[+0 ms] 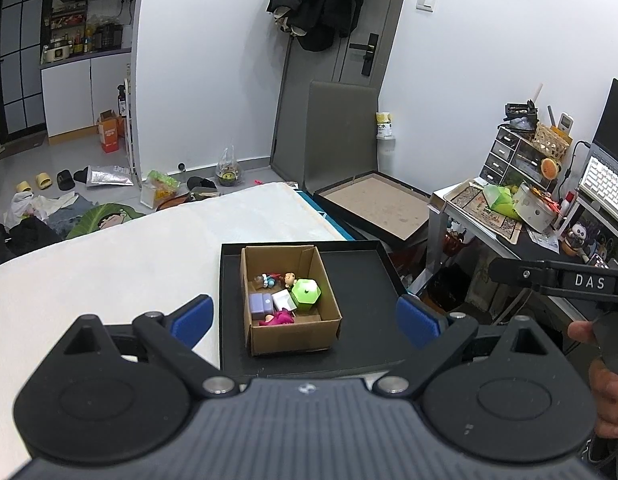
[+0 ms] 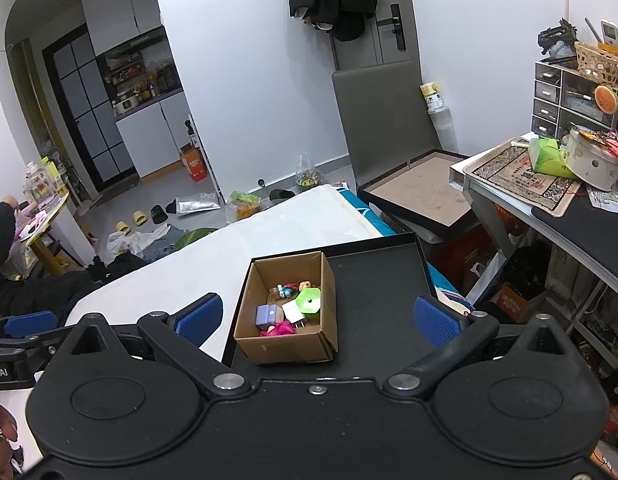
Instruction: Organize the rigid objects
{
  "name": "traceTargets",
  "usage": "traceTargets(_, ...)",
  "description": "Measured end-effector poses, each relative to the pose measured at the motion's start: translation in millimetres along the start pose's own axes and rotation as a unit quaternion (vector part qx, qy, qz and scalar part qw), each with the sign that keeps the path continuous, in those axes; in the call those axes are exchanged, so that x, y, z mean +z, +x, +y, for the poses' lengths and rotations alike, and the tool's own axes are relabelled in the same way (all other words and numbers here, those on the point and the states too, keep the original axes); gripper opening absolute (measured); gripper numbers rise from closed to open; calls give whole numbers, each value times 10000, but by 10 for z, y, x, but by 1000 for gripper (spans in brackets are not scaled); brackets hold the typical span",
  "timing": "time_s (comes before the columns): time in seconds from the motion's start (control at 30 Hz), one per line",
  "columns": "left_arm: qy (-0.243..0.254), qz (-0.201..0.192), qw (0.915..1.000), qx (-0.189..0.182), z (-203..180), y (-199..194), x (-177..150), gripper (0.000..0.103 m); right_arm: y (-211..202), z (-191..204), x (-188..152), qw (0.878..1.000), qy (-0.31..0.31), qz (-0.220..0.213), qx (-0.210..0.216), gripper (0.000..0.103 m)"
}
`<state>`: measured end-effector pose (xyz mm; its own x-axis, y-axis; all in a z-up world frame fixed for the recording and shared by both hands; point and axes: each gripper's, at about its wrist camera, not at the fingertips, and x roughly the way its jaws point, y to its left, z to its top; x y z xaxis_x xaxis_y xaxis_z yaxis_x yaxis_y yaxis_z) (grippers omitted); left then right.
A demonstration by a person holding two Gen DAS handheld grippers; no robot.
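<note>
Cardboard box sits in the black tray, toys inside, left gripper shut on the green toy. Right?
Not quite. The left gripper is open and holds nothing; the left wrist view shows its blue pads wide apart, short of the cardboard box. The green toy lies in the box with the other toys. The box does sit in the black tray.

Both wrist views look down, side by side, on the cardboard box point(image 1: 289, 300).
</note>
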<state>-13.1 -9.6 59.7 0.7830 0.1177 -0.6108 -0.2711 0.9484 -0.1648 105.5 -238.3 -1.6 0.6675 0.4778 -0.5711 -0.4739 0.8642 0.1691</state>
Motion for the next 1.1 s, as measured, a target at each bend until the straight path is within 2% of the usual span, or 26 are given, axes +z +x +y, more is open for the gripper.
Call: traceTargets(1.1,-86,15,9999,76,99,-10,-26,97,51,5,-27,9999,39,80,-54,103)
